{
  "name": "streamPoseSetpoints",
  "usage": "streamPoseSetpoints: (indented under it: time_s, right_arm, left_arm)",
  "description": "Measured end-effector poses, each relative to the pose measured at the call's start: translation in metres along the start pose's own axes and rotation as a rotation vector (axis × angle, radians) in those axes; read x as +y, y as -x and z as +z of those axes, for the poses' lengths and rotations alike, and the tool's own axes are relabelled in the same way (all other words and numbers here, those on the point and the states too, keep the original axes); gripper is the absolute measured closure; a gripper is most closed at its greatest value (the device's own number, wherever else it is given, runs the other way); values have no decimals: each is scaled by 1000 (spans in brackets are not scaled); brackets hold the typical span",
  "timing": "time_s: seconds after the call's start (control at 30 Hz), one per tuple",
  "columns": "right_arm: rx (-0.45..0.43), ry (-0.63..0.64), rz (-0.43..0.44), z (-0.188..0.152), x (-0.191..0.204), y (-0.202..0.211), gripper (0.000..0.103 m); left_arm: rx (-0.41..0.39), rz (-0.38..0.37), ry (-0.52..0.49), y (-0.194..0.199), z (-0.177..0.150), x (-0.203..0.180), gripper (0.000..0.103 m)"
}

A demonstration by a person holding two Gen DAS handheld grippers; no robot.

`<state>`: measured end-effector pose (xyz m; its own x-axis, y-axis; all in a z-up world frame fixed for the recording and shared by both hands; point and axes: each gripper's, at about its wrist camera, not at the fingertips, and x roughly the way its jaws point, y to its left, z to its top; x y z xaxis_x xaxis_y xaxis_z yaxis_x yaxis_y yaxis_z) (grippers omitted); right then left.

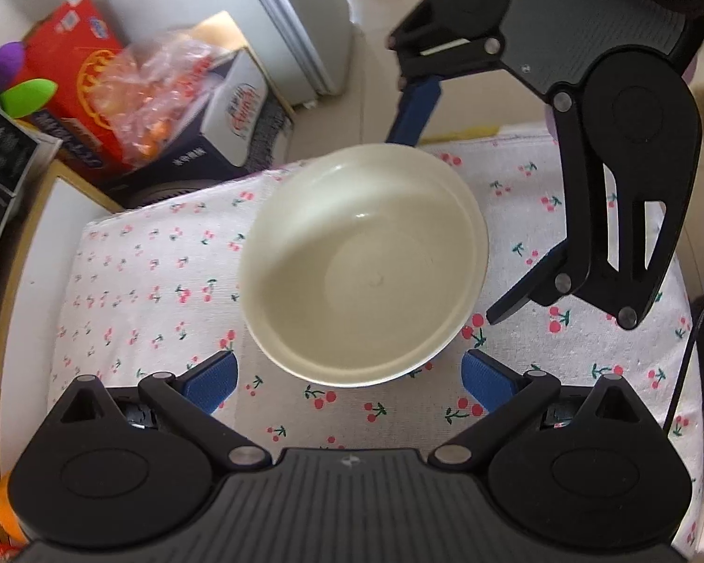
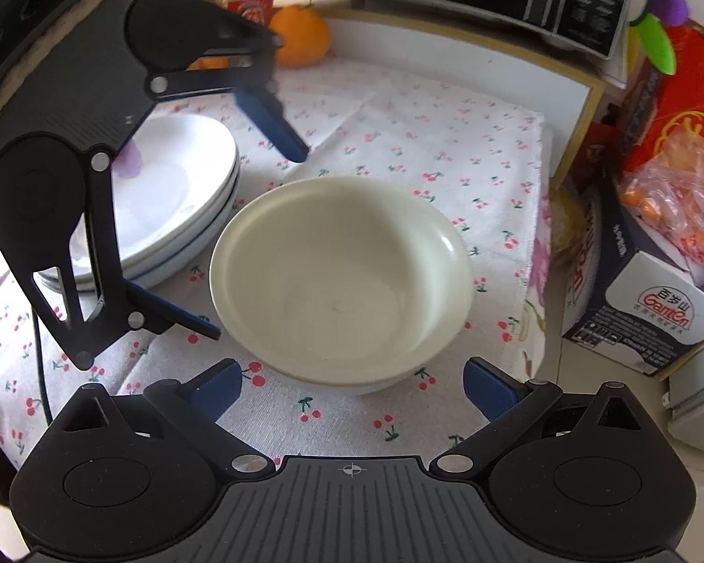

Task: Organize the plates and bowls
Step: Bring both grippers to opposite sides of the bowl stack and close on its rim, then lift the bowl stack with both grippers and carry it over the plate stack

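Both the left gripper (image 1: 349,382) and the right gripper (image 2: 352,382) are released around the bowl (image 1: 363,265) at frame centre; a clumsy grasp could knock the plates (image 2: 164,206) at left.

We see a cream bowl (image 1: 363,265) resting on the cherry-print cloth (image 1: 155,281) that covers the surface. Our left tool (image 1: 349,382) hovers just short of the bowl's near rim, blue pads spread wide. The right tool (image 1: 450,216) reaches in from the far right corner, jaws wide apart around the bowl's far right side. Beyond the far left edge stand a red box (image 1: 77,75) and a crinkled plastic bag (image 1: 159,89).
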<state>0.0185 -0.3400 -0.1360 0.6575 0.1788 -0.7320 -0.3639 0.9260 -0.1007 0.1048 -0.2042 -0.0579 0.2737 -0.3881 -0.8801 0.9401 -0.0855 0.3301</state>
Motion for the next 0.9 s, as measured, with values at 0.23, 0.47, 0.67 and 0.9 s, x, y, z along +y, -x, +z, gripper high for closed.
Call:
streamPoseSetpoints:
  time_s: [0.23,0.47,0.67,0.9]
  right_arm:
    - [36,14,14,10,-4,-11,2]
    - [66,27,29,15,-4,-17,2]
    - [76,46,38,17,-1,-20,4]
    - [72,37,32,19,-1,-17,8]
  left_arm:
    - [26,-29,-39,-11,3,5,6]
    - [25,-48,-68,-14,5,4,16]
    - [19,-48,-83,-16,6,6,16]
    - [21,-42,-95,-14,6,4,18]
